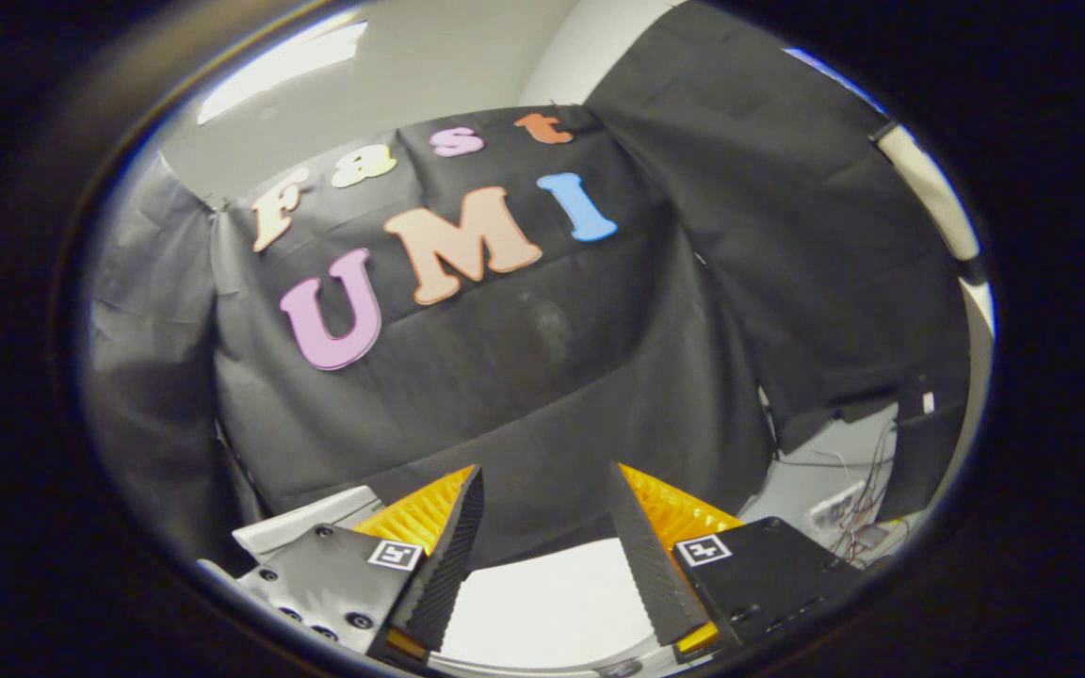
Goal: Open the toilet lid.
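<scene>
Black cloth wall [524, 377] filled frame centre | claw [547, 527] spread, pinching nothing | white toilet lid [552, 603] lay at lower centre between my fingers | risk I judged: aimed high, fingers could skate off the smooth lid.

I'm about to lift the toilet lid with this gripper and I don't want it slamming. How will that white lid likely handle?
The toilet lid, seen between the open gripper fingers, looks smooth and glossy, so the fingers may slip on it. It appears a rigid, flat panel and should probably swing up stiffly rather than flex. Its hinge is not visible, so its weight and any drop-back are uncertain.
</scene>
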A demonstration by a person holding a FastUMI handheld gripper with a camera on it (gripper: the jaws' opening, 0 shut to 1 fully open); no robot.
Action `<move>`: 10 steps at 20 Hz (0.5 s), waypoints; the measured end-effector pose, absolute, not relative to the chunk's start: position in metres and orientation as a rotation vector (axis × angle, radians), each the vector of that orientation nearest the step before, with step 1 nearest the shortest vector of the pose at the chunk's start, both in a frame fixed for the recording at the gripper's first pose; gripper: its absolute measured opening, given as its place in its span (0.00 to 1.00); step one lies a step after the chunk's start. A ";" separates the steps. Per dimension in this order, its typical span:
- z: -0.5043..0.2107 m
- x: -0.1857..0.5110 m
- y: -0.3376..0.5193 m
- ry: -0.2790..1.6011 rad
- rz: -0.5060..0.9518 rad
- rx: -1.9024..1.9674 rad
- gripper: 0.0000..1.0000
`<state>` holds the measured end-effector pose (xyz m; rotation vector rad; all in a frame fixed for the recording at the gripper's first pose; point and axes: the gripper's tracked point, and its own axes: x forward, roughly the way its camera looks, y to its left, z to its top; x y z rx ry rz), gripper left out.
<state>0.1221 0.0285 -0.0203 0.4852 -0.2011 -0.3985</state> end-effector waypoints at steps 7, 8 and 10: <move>-0.104 0.121 0.048 -0.146 -0.549 0.756 0.82; -0.119 0.121 0.053 -0.126 -0.564 0.789 0.82; -0.148 0.117 0.065 -0.088 -0.590 0.844 0.83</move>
